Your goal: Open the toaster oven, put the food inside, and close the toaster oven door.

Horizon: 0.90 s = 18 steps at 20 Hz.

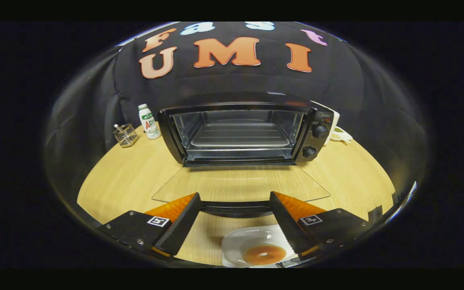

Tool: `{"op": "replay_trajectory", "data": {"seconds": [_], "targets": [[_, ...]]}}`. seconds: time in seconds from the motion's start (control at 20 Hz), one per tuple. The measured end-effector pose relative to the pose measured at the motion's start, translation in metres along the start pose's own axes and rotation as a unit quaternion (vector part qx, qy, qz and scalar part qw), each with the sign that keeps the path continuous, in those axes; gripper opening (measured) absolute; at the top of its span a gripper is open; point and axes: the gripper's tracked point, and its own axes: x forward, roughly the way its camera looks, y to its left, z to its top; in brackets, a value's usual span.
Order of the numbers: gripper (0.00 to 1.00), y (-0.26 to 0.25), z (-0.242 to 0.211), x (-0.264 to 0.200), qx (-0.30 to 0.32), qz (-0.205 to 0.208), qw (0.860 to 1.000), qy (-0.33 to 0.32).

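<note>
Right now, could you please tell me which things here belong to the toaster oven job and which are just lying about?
For the job: black toaster oven, its open glass door; glazed brown doughnut on white plate; open gripper above door handle.

Lying about: white bottle with green label; wire mesh holder; white mug behind oven.

Your gripper [235, 205] showed two wedge-shaped fingers [179, 223], spread wide with nothing clamped between them. Each inner face carried a ribbed, finely textured pad, and each finger sat on a flat dark mounting block. You had a small square black-and-white marker stuck on top of both blocks, and round screw heads dotted the blocks' corners.
</note>
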Motion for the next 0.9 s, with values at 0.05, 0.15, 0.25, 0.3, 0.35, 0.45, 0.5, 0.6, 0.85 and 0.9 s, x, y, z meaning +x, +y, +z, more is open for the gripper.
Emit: {"op": "replay_trajectory", "data": {"seconds": [0.05,0.15,0.25,0.3,0.35,0.45,0.5,0.6,0.85,0.9], "targets": [[1.00,0.002,-0.002,0.003,0.000,0.005,1.000,0.004],[1.00,0.003,-0.008,0.009,-0.001,0.004,1.000,0.014],[1.00,0.001,-0.016,0.009,-0.003,0.003,1.000,0.030],[1.00,0.001,-0.021,0.011,-0.004,0.003,0.999,0.038],[1.00,0.001,-0.025,0.012,-0.005,0.003,0.999,0.046],[1.00,0.003,-0.031,0.016,-0.005,0.002,0.999,0.052],[1.00,0.003,-0.029,0.017,-0.004,0.002,0.999,0.048],[1.00,0.002,-0.029,0.018,-0.003,0.003,0.999,0.050],[1.00,-0.002,-0.017,0.000,0.025,0.009,0.999,0.039],[1.00,-0.005,-0.012,-0.007,0.029,0.008,0.999,0.033]]}}
